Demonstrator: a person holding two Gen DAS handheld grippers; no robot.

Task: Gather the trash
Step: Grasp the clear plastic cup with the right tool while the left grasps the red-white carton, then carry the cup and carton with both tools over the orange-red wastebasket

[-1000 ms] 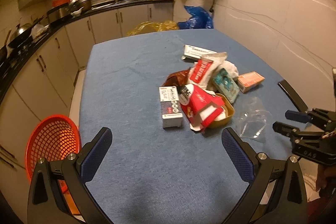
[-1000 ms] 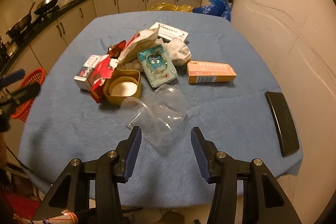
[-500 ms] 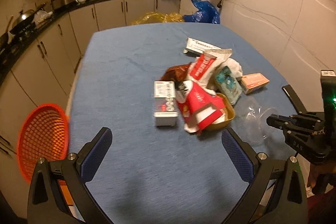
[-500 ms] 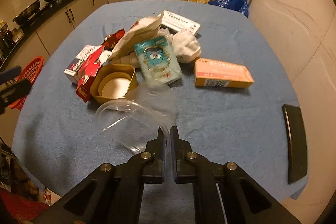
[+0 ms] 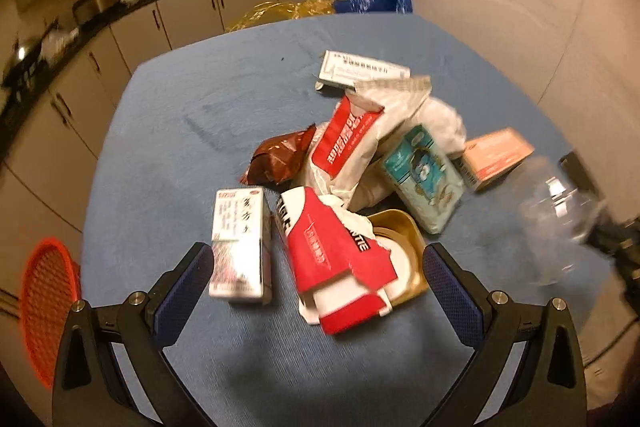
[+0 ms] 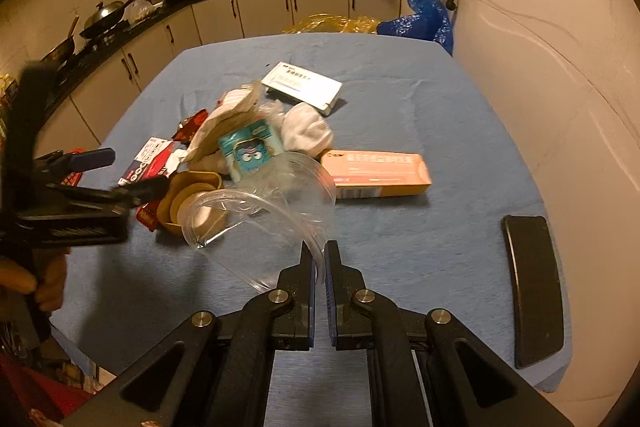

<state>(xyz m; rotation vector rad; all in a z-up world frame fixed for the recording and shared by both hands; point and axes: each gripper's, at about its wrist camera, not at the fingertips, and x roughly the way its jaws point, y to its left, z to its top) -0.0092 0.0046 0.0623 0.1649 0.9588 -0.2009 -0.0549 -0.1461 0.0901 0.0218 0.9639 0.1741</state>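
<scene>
Right gripper (image 6: 319,263) pinches clear plastic cup (image 6: 264,211) rim, mouth facing 9 o'clock; gold round tin (image 6: 188,203), orange carton (image 6: 376,169) behind. Left gripper (image 5: 316,275) wide open, empty.

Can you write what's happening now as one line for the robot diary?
right gripper: shut on clear plastic cup, lifted | left gripper: open, over trash pile | red basket: beside table
</scene>
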